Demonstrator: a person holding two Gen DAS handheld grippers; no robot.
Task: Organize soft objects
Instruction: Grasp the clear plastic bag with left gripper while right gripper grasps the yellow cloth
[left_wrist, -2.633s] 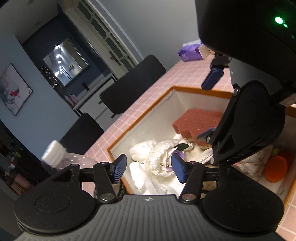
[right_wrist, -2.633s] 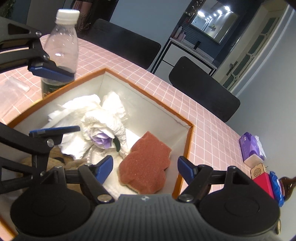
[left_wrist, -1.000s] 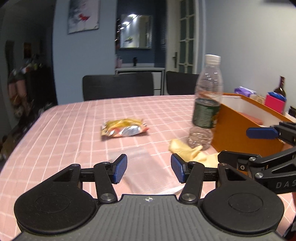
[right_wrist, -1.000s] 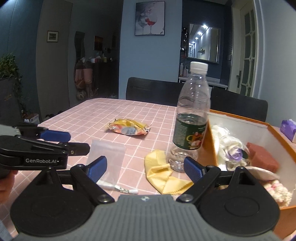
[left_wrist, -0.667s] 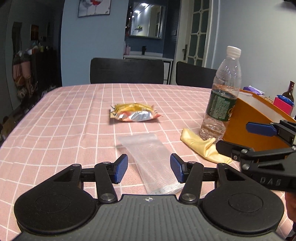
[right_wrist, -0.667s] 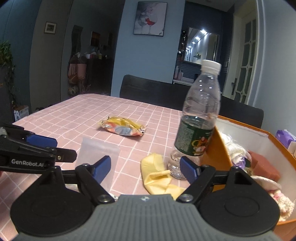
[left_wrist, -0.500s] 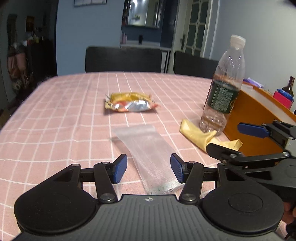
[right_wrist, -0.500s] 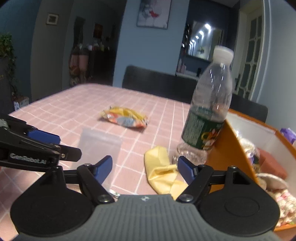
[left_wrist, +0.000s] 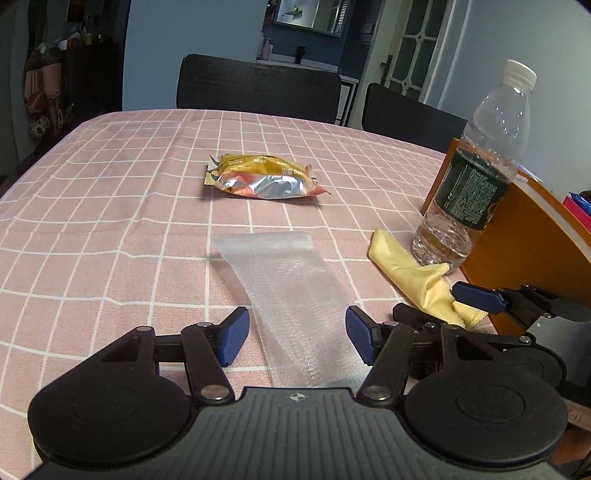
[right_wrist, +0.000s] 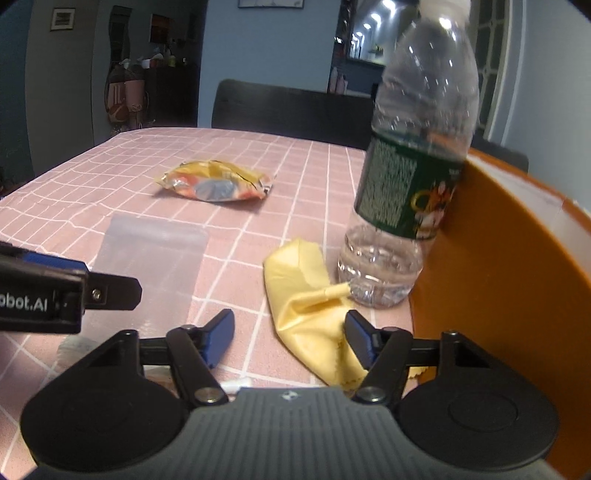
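Hovering with both tongs apart, we see the yellow cloth (right_wrist: 310, 306) at lower centre, lying lengthwise toward the right gripper (right_wrist: 288, 338); the left gripper (left_wrist: 297, 334) is farther off.

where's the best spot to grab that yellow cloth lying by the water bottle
Probably the raised crumpled fold in the middle of the crumpled yellow cloth, taken from above. The rest lies flat on the pink checked tablecloth, giving fingers little to pinch. The far end touches the clear plastic water bottle, beside the orange box, so come from the open near-left side. The right gripper is open over it.
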